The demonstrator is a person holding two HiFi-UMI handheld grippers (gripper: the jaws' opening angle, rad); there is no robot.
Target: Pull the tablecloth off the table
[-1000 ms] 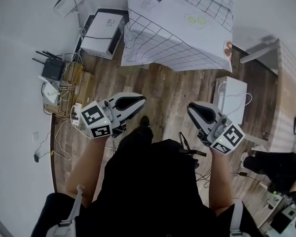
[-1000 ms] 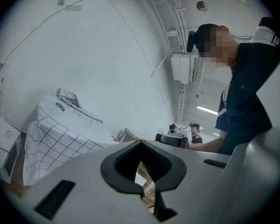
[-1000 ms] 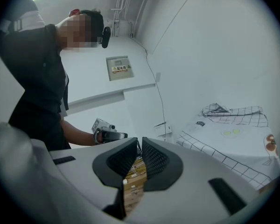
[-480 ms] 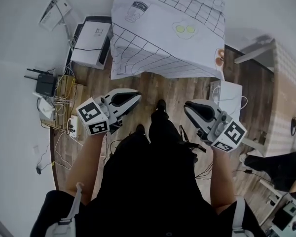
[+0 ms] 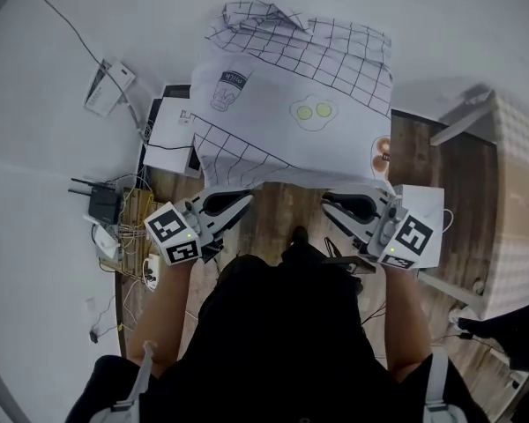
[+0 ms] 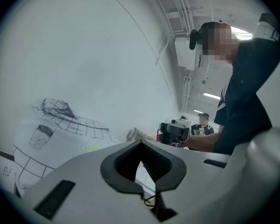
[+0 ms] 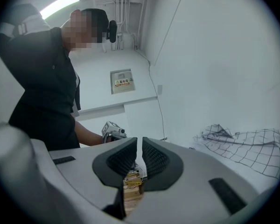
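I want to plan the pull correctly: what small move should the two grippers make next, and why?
Probably open both jaws. The left gripper and right gripper are shut and empty, close to the white grid-patterned tablecloth, whose front edge hangs ungripped.

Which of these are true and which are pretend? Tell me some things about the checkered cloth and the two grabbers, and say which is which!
1. The tablecloth has black grid lines on it. True.
2. The left gripper is pinching the tablecloth. False: its jaws are shut on nothing, just short of the cloth's near edge.
3. The right gripper is shut and empty. True.
4. The floor is carpet. False: it is wooden boards.
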